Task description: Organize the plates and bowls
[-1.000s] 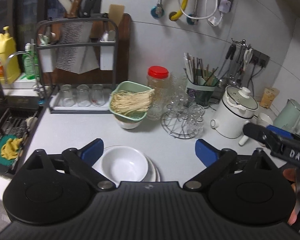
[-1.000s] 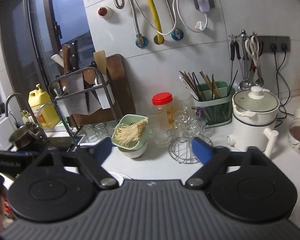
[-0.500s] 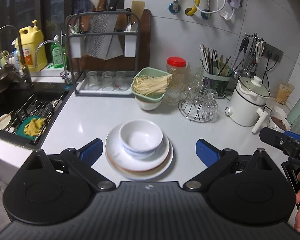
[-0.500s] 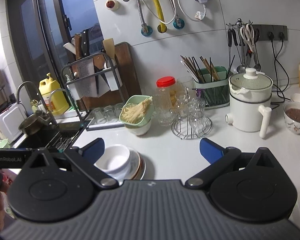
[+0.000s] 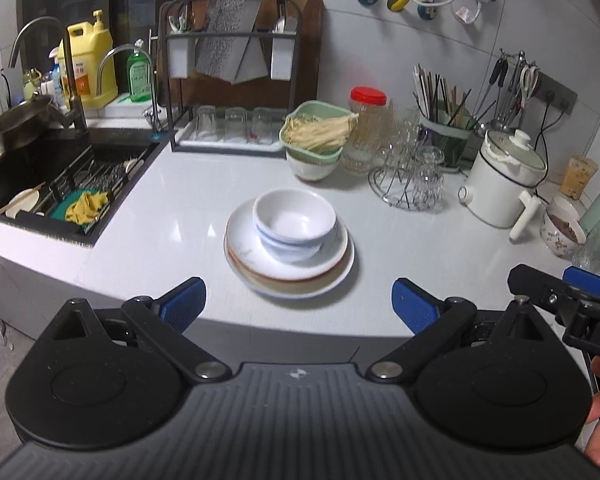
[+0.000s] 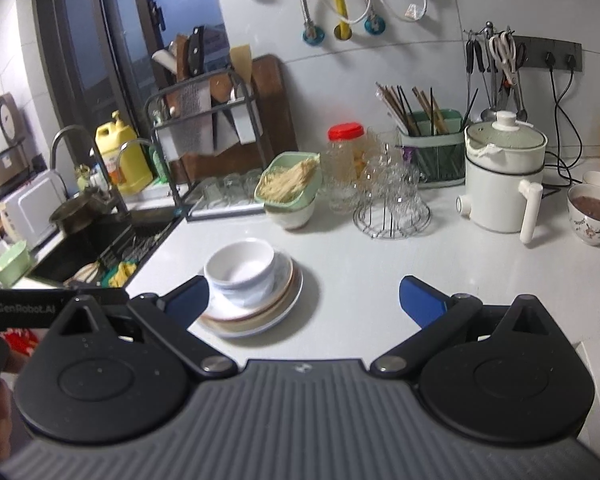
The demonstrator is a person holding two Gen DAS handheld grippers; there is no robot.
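Resting on glossy stacked plates (image 5: 290, 268), round white bowl (image 5: 295, 220); both hand-held grippers released.

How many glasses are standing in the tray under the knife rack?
3 glasses sit side by side in the tray: left, middle, right. More may be hidden.

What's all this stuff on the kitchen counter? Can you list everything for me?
bowl: one, white, on the plate stack
plates: a stack, white, mid-counter
basket of noodles: one, green, on a white bowl behind the stack
jar: one, red lid, right of the basket
glass rack: one, wire
chopstick holder: one, green
electric pot: one, white, right
knife rack: one, dark, by the wall
sink: one, black, left
left gripper: open, empty
right gripper: open, empty
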